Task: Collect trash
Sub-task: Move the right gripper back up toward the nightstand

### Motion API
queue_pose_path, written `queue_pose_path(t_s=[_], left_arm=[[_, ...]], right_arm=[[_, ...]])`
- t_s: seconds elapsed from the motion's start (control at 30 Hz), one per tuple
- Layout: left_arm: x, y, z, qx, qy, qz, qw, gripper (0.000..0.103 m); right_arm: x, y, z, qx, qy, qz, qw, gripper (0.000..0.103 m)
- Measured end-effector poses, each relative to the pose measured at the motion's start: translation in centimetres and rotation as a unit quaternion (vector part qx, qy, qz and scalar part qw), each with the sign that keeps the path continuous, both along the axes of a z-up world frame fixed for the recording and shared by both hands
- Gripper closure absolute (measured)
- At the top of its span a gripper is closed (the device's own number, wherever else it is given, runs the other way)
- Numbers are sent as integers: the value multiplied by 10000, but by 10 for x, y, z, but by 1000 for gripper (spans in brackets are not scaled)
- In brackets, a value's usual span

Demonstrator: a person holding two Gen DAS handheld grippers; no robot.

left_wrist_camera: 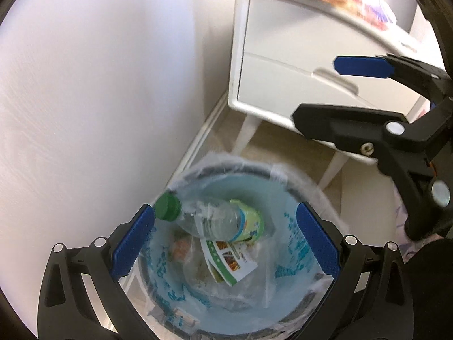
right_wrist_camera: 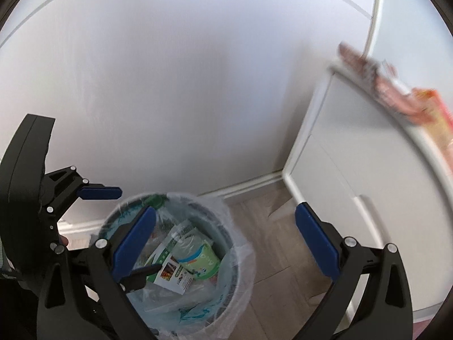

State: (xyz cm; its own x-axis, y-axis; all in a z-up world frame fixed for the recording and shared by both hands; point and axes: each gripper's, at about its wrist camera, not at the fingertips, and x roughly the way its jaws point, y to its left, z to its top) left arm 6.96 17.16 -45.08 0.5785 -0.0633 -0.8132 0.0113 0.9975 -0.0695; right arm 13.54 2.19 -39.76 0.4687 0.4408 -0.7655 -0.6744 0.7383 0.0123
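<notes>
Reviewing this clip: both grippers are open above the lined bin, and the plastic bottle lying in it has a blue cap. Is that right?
Not quite: the cap is green, not blue. The left wrist view shows the plastic bottle lying in the lined bin with its green cap near the rim. The rest holds: the left gripper and the right gripper are both open above the bin.
</notes>
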Motion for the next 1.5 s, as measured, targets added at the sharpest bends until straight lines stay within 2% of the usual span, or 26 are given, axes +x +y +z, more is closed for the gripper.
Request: queue_pose_path(t_s=[0.37, 0.57, 0.87, 1.2, 1.33, 1.5], left_arm=[[6, -24, 86, 15, -635, 22, 9980, 6], [10, -52, 138, 102, -926, -91, 9956, 6], [16, -104, 205, 224, -1373, -342, 9897, 6], [17, -174, 244, 258, -1600, -883, 9828, 6], [17, -207, 252, 327, -1643, -1199, 9785, 6], [20, -244, 256, 346, -1661, -1540, 9734, 6]], right_arm=[[4, -40, 81, 490, -322, -609, 9964, 7], [-3, -65, 124, 621, -570, -832, 9930, 7], [-17, -130, 182, 657, -930, -1501, 9821, 7], [-36, -213, 217, 730, -1096, -2288, 9645, 7], [-40, -242, 222, 677, -1123, -2468, 9601, 7], [-41, -278, 221, 597, -914, -2741, 9555, 7]])
